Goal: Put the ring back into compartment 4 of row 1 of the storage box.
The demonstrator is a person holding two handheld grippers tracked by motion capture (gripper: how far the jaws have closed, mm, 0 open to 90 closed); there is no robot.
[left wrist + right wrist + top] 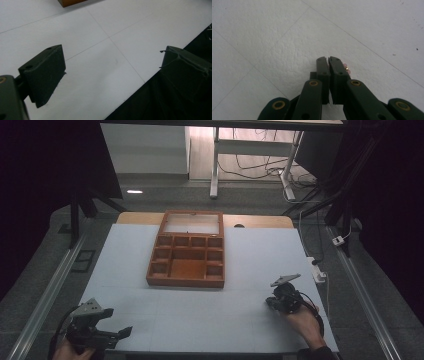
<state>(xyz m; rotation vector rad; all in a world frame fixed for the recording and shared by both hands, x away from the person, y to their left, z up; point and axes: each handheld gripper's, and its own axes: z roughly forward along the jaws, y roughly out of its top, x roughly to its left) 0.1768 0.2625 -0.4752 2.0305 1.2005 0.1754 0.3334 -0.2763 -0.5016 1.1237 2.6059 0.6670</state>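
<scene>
A brown wooden box (186, 254) with several compartments stands at the middle of the white table, its glass lid (191, 223) propped up behind it; a corner of the box (71, 2) shows in the left gripper view. My right gripper (269, 303) rests low over the table at the right, jaws shut (327, 60). A tiny pink and gold thing (347, 67) peeks out beside its right jaw tip; I cannot tell whether it is pinched. My left gripper (119, 321) hovers at the front left corner, wide open (112, 65), nothing between its jaws.
The white table top (250, 260) has faint seam lines. Its front edge (140, 90) runs just under the left gripper, with a dark drop beyond. Metal rails flank the table, and a desk frame with cables stands behind it.
</scene>
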